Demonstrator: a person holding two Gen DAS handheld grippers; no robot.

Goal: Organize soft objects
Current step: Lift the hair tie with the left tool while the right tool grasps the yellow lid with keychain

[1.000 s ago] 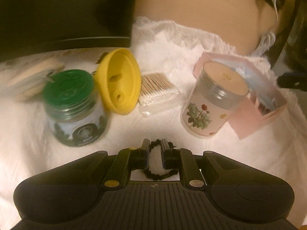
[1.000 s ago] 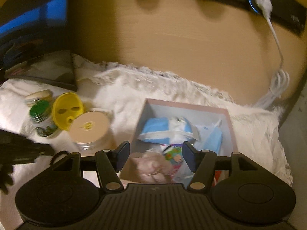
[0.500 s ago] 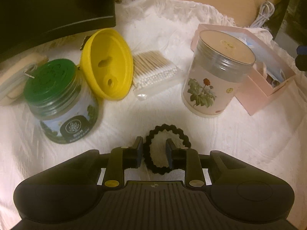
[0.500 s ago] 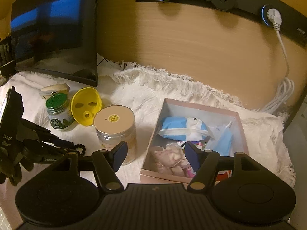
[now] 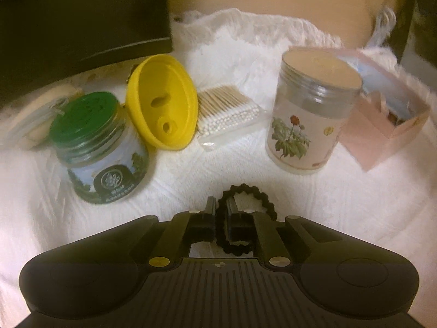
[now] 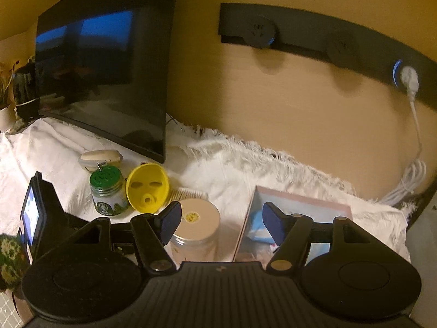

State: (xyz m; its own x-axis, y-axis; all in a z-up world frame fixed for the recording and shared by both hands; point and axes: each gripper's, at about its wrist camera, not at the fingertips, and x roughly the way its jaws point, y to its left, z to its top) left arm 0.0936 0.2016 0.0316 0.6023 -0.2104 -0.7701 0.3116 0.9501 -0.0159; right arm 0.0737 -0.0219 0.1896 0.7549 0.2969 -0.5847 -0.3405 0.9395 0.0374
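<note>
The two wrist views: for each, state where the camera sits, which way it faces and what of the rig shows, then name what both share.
Left wrist: sits behind the left hand-held gripper, angled down at the black hair tie it pinches.
Right wrist: sits behind the open right hand-held gripper, facing the wall and pink box.
Shared: green-lidded jar, floral jar.
</note>
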